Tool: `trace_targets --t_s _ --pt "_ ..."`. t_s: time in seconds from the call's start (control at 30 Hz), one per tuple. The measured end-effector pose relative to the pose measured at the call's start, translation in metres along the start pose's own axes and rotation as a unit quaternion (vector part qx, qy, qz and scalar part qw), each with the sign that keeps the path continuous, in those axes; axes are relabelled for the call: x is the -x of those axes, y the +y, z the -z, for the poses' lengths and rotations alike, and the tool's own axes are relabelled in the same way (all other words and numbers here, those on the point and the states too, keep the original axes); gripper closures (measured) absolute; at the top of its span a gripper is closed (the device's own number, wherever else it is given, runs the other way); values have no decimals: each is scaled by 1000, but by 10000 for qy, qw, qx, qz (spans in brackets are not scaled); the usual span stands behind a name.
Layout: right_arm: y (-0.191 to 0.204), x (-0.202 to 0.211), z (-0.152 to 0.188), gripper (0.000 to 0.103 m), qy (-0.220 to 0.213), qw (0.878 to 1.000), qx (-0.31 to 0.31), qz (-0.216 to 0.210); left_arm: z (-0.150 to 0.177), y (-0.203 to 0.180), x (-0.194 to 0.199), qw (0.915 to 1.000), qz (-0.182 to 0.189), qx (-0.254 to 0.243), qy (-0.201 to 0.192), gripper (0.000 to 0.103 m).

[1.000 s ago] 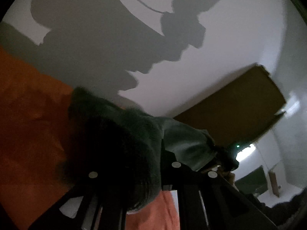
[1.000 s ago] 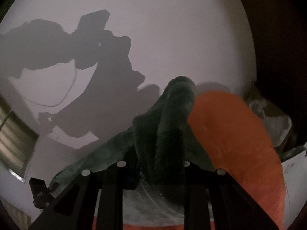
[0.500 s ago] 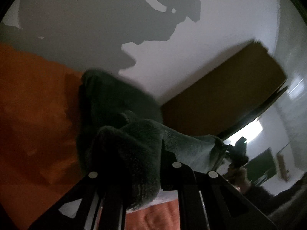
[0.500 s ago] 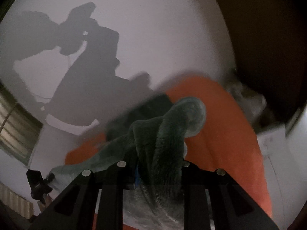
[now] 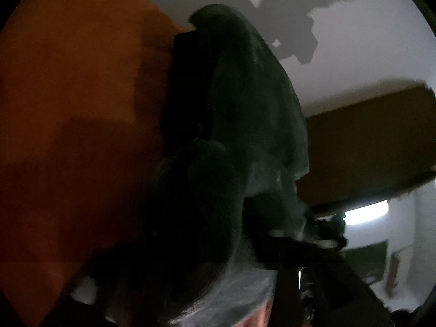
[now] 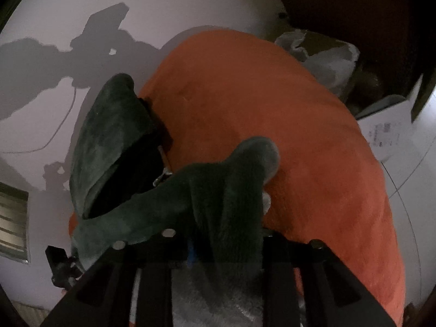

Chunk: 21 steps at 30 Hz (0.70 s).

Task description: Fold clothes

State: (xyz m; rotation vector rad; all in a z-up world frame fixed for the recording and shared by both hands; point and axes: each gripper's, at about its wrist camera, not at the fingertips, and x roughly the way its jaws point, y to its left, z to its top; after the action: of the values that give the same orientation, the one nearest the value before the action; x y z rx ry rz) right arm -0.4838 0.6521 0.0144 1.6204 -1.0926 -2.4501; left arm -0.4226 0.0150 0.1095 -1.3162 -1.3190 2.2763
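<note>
2 hand-held grippers share 1 dark green fleece garment above an orange blanket, and both sets of jaws have just been opening.

In the right wrist view, the right hand-held gripper has a thick bunch of the green fleece lying between its 2 black fingers and draped over them, with a rounded fold sticking out toward the far side onto the blanket. The fabric hides the pads, so whether they press on it I cannot tell. The garment runs to the left, where the left hand-held gripper shows small and dark at its far end.

In the left wrist view, the left hand-held gripper is almost wholly buried under the garment, which rises as a tall dark fold in front of the lens. Its grip I cannot tell either. The blanket fills the left side. A white wall with shadows stands behind, and a brown board lies at the right.
</note>
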Motion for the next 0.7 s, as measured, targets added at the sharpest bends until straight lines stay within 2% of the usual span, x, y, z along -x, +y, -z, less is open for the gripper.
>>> trace_targets --t_s 0.03,0.07,0.13,0.2,0.3,0.37,0.47,0.5,0.53,0.57,0.6,0.63,0.7 --pt "-1 -2 0 44 155 9999 -50 -40 2 3 7 9999 35 149 -51 34" --pt "-2 -3 0 36 310 9994 -101 -79 7 6 20 9998 50 152 -125 32" --pt "-2 0 2 35 482 9986 -99 -205 18 11 47 9995 79 153 -275 26" --pt "-2 14 8 21 407 9986 129 -313 32 16 69 9996 -29 47 -287 24" --pt "-10 21 29 14 470 9968 604 -229 64 37 64 9993 -131 -20 348 23" --pt "-28 8 47 14 814 9951 455 -330 79 41 45 9959 -214 129 869 23" --pt "-50 -17 73 14 1236 9910 36 -507 98 41 13 9934 -225 160 1115 24" --pt "-50 -21 79 14 1188 9916 28 -511 103 39 1 9930 -232 137 1153 27" --pt "-49 -22 83 14 1082 9928 64 -500 107 35 -3 9928 -215 125 1172 50" --pt "-46 -21 86 24 1008 9937 92 -475 111 31 -7 9926 -197 114 1190 77" --pt "-43 -19 88 53 947 9945 117 -444 116 31 -8 9896 22 403 1383 77" --pt "-37 -14 89 59 894 9953 131 -353 120 31 1 9875 39 715 1401 82" --pt "-27 5 93 69 756 9967 117 -253 133 20 37 9875 -132 836 1327 85"
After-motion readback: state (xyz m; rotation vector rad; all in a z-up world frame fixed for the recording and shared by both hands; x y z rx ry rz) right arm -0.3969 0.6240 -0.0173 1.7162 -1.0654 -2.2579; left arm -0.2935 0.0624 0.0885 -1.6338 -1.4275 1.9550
